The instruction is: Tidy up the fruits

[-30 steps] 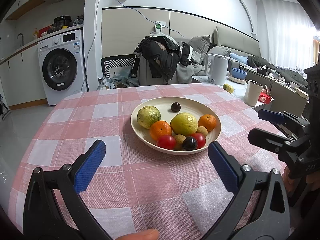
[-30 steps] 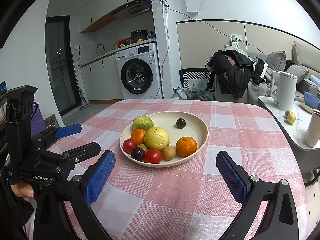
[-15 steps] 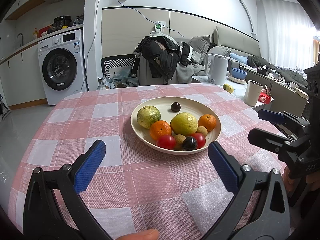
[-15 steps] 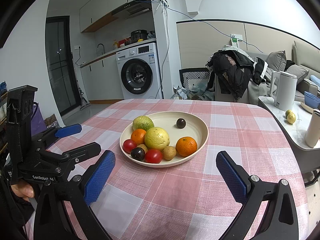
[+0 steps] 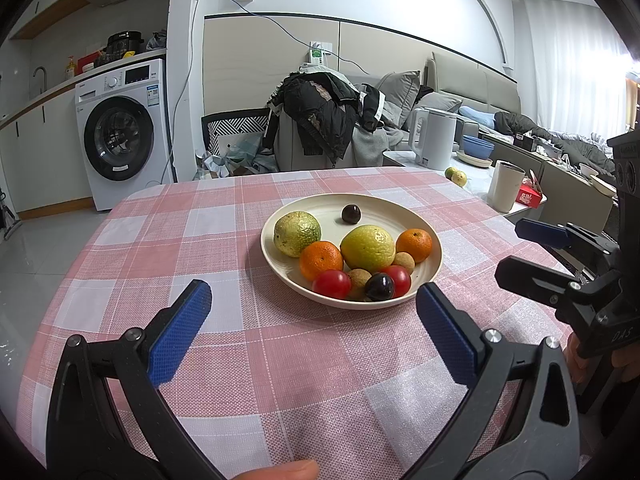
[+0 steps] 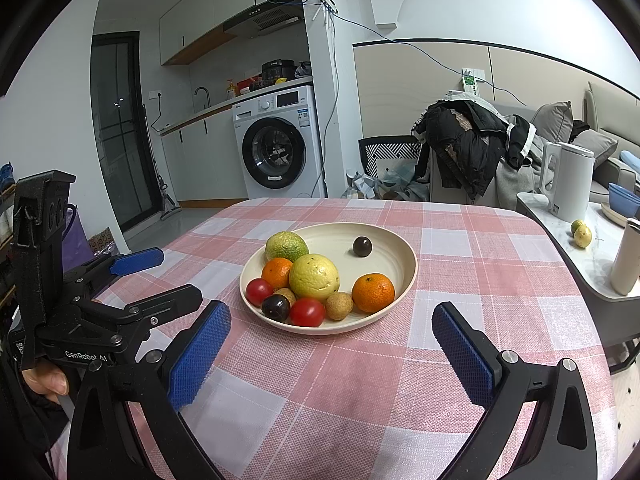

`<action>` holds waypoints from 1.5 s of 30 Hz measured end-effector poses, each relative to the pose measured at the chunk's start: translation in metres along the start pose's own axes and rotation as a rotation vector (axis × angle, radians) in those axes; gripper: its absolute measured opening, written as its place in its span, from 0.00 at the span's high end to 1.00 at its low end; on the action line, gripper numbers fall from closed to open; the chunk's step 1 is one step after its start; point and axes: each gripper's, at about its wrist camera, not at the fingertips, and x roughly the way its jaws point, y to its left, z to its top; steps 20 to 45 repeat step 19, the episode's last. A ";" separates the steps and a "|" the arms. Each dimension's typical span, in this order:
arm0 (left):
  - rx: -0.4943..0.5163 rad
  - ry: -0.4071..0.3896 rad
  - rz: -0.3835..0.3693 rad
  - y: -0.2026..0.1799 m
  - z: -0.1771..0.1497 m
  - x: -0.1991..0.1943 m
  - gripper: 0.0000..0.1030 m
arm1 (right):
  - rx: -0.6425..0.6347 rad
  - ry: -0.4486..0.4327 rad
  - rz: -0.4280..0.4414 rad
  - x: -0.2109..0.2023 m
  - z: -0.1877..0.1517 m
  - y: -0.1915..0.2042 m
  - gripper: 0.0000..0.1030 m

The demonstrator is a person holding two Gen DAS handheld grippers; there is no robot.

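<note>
Nine fruits: we count them all lying in the round cream ceramic plate (image 5: 434, 248) on the pink-and-white checked tablecloth (image 5: 160, 232), just ahead of both grippers.
Left gripper (image 5: 312, 312): our blue-padded fingers are spread wide and hold nothing; the plate sits just beyond and between the tips, slightly toward the right finger.
Right gripper (image 6: 332, 338): also spread and bare, low over the cloth, the plate ahead and between its tips, nearer the left finger.
Cluster: the large yellow citrus (image 6: 314, 277), green bumpy citrus (image 6: 286, 245), two orange mandarins (image 6: 373, 287), two red tomatoes (image 6: 307, 312), two tan longans (image 6: 339, 305) and one dark plum (image 6: 275, 307) lie packed and touching on the side nearest us.
Loner: a second dark plum (image 6: 362, 247) rests apart on the far side.
Stage: we judge this fits fruits gathered already, or fruits waiting to be sorted out.
Risk: round fruits touch, so pinching one may nudge its neighbours over the shallow rim toward us.
Risk: tomatoes are soft; a hard squeeze could split them.
Risk: both grippers converge on one plate and could collide.
</note>
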 end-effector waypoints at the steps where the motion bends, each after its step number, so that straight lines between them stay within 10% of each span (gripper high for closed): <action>1: 0.000 0.000 0.001 0.001 0.000 0.000 0.01 | 0.000 0.000 0.001 0.000 0.000 0.000 0.00; 45: -0.002 0.002 0.002 0.001 0.000 0.001 0.01 | 0.000 0.000 0.001 0.000 0.000 0.000 0.00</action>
